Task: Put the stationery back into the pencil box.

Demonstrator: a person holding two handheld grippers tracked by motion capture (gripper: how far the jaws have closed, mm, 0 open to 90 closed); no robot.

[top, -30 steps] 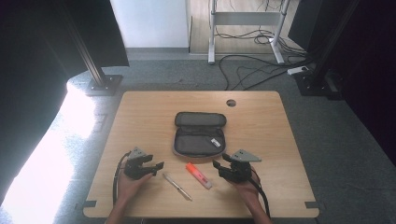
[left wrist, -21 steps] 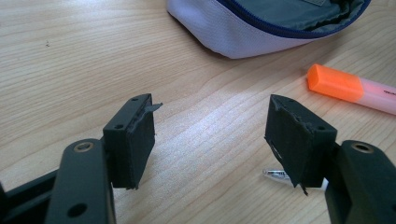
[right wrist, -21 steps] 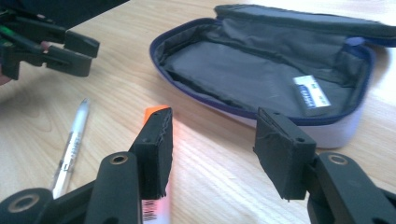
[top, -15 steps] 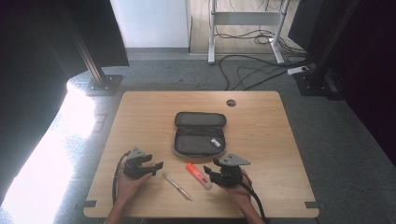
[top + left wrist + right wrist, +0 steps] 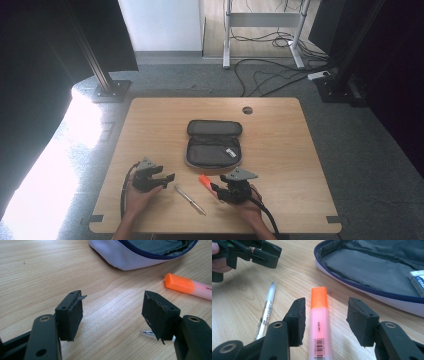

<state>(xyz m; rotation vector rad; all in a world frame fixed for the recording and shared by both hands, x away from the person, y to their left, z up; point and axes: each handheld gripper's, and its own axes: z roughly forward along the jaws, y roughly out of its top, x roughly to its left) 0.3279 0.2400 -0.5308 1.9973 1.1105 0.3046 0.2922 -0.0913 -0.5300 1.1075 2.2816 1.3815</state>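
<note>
The pink highlighter with the orange cap (image 5: 319, 315) lies flat on the light wooden table (image 5: 280, 130), and it sits between the two jaws of my right gripper (image 5: 325, 315), cap pointing away from me toward the open grey fabric pencil case with the blue zip (image 5: 374, 272). My jaws have just been closing a little, yet there is bare wood on both sides of the barrel: the pads straddle it and do not press on it. In the high view the orange cap (image 5: 203, 178) pokes out in front of my right gripper (image 5: 216, 188), just short of the case's (image 5: 214, 145) near edge; the pink barrel is covered there by the gripper.

Beside the highlighter lies a clear plastic pen with a silver band (image 5: 265, 312), near it but apart. My left gripper (image 5: 112, 315) hovers over bare wood, jaws wide apart and holding nothing. A white eraser with blue print (image 5: 418, 280) lies in the case, cut off by the frame edge.
</note>
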